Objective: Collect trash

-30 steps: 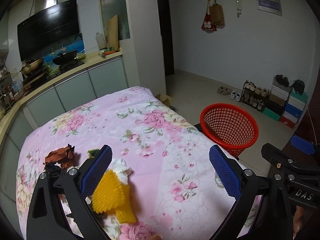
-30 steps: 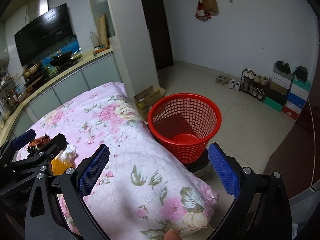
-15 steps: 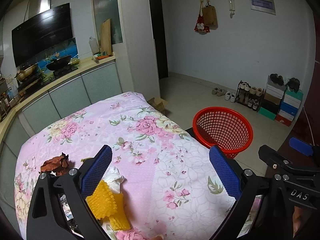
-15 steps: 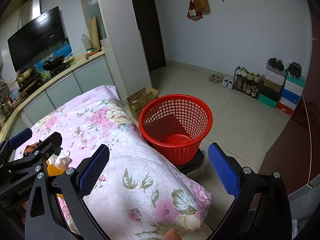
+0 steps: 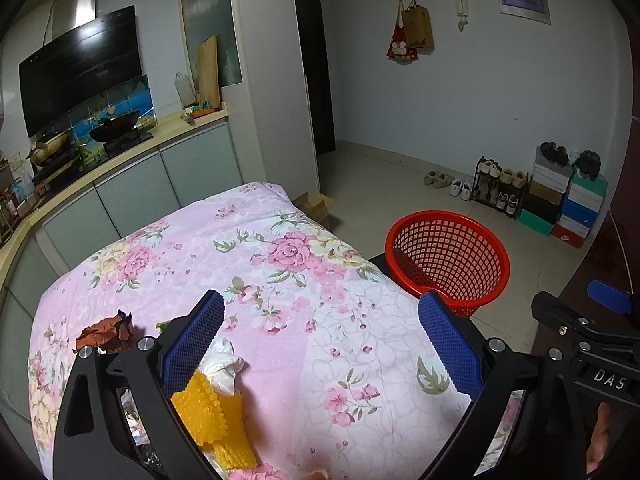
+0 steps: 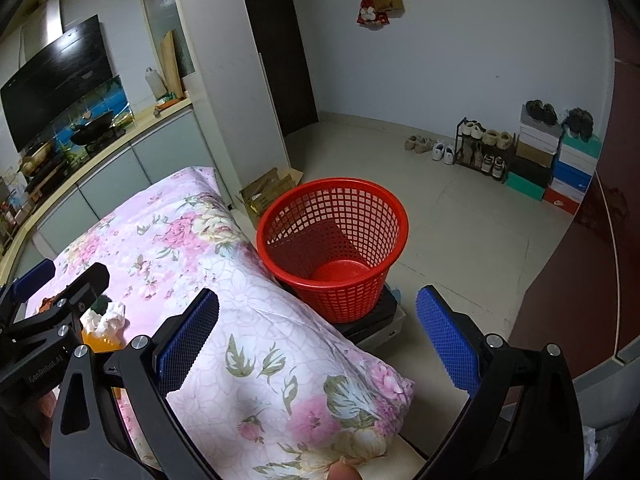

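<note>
Since a second earlier both cameras had lifted and drawn back: the yellow foam net (image 5: 212,416) sat lower and farther from the left gripper's (image 5: 320,344) left pad, and the red basket (image 6: 334,240) showed more of its inside in the right view.

Left gripper: fingers spread wide, nothing between them, hovering over the floral quilt (image 5: 280,280). Right gripper (image 6: 316,344): also spread wide and empty, held over the quilt's near corner, facing the basket.

Trash lay in a cluster on the quilt at the left gripper's lower left: foam net nearest, long axis running roughly away from the camera and partly hidden behind the left finger; white crumpled tissue (image 5: 224,366) touching its far end; brown crumpled wrapper (image 5: 106,334) farther left, apart from the other two. More litter under the gripper body, too hidden to name.

Basket stood on the floor just beside the bed, to the right of both grippers, empty as far as visible.

Judgement: left gripper was clearly nearer the trash; it would need to swing left and down. Right gripper nearer the basket.
</note>
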